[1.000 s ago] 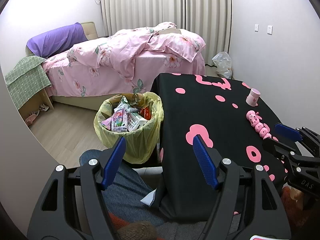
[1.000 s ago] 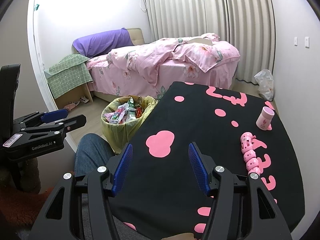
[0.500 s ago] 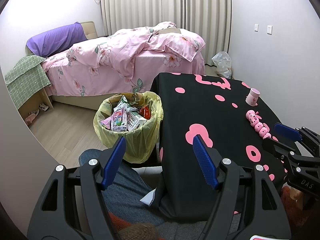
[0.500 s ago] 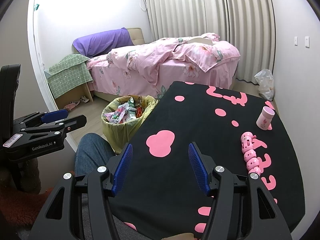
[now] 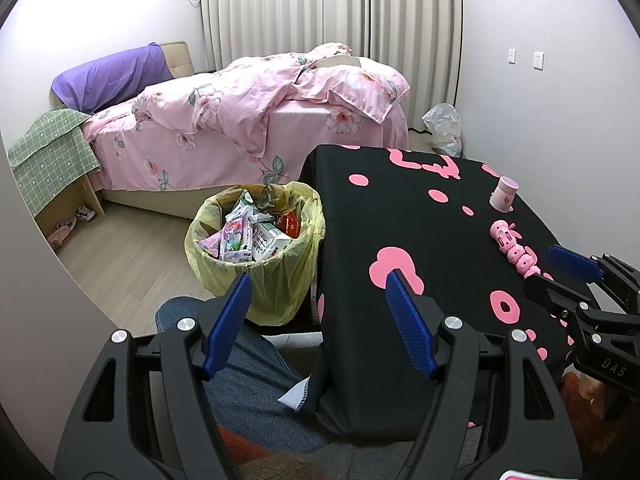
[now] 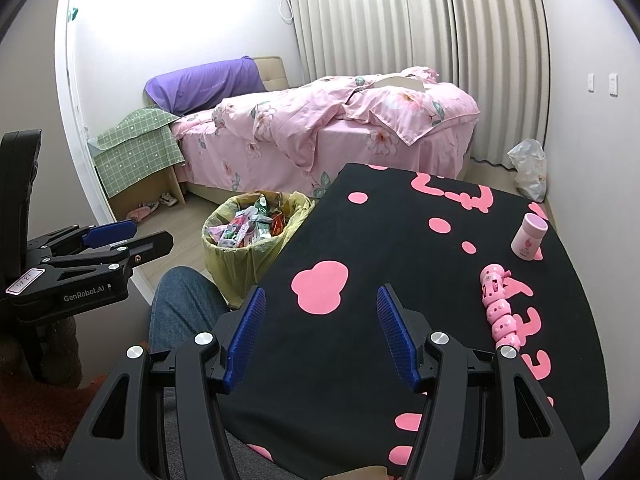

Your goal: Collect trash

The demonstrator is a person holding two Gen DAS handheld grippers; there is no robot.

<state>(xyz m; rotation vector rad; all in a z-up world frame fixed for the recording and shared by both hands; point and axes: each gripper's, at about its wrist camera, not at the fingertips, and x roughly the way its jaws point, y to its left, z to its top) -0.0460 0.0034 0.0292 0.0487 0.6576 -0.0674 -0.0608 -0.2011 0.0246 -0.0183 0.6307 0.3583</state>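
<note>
Collection looks all but done: both grippers empty, bin full.

Left gripper (image 5: 318,322) and right gripper (image 6: 320,330) gape wide, holding nothing, over the black pink-blotched tablecloth (image 6: 400,248); at 10 o'clock, the yellow-bagged bin (image 5: 256,240) heaped with wrappers; no loose trash visible, white plastic bag (image 6: 530,168) far at 1 o'clock unjudged.

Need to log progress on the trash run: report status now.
Left gripper and right gripper open, empty. Yellow-lined trash bin full of wrappers beside black pink-patterned table. Nothing in the way.
</note>
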